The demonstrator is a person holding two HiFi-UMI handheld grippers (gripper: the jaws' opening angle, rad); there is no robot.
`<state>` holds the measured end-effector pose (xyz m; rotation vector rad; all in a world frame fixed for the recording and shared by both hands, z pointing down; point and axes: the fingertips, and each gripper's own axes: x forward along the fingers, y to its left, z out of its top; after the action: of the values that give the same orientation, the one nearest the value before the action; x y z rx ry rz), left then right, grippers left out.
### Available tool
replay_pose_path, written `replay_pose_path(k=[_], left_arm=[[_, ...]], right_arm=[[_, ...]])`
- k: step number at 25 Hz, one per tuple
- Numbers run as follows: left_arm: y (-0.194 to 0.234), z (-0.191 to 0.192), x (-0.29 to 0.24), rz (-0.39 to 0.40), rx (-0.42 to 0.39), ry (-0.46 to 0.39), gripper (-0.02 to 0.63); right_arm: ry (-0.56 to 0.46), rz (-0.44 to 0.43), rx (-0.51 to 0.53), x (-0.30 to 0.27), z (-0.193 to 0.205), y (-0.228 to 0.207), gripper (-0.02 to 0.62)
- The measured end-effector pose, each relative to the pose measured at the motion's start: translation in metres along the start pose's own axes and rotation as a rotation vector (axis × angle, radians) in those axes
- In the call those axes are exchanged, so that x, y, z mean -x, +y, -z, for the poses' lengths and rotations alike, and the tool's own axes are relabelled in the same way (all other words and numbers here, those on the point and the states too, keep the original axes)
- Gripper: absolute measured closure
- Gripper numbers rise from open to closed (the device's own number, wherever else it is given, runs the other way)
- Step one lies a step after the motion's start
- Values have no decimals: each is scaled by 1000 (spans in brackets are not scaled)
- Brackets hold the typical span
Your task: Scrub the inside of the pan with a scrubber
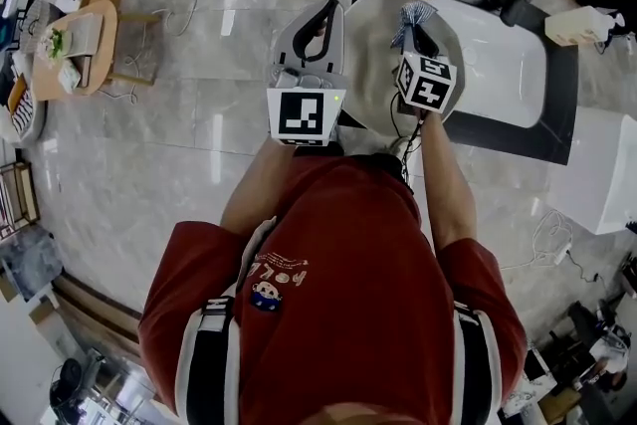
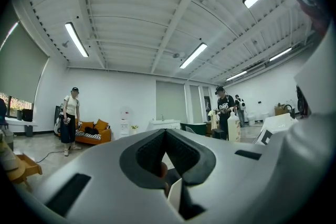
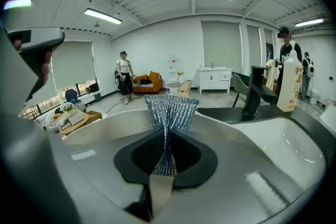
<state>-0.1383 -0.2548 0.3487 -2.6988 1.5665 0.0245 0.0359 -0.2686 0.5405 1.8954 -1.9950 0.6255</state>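
1. Looking down in the head view, you stand over a dark worktop (image 1: 498,136) that carries a pale pan (image 1: 373,55) with a wooden handle pointing away from you. A white sink (image 1: 503,65) lies just beside the pan on its right.
2. Head view, hands: the left gripper (image 1: 331,7) sits at the pan's left rim. The right gripper (image 1: 418,30) is over the pan's inside, and the scrubber (image 1: 413,13) sticks out past its tips near the handle end. You cannot tell whether the scrubber touches the pan.
3. Left gripper view: the camera tilts up toward the ceiling lights. The jaws of the left gripper (image 2: 165,132) meet at their tips. No held thing can be made out between them.
4. Right gripper view: the jaws of the right gripper (image 3: 167,136) are pinched together on the scrubber (image 3: 170,107). It is a glittery silver-blue cloth, squeezed narrow at the tips and fanned out above them.
5. Right gripper view, background: the sink (image 3: 283,149) is on the right, with a black faucet (image 3: 256,91) and a pale bottle (image 3: 291,84) behind it.
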Motion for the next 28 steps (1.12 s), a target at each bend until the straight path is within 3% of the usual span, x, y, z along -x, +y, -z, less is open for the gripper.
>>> replay_pose_path(k=[8,16,28], left_arm=[[8,12,9,-24,-13,31,601],[15,18,15,-42,-34,55,601],[24,26,31,-114,-47,92,600]], right_arm=[[34,30,16,-23,16,-4,546],[23,2,38,-31,14,5,538],[3,-191,82,-38,10,51,532]])
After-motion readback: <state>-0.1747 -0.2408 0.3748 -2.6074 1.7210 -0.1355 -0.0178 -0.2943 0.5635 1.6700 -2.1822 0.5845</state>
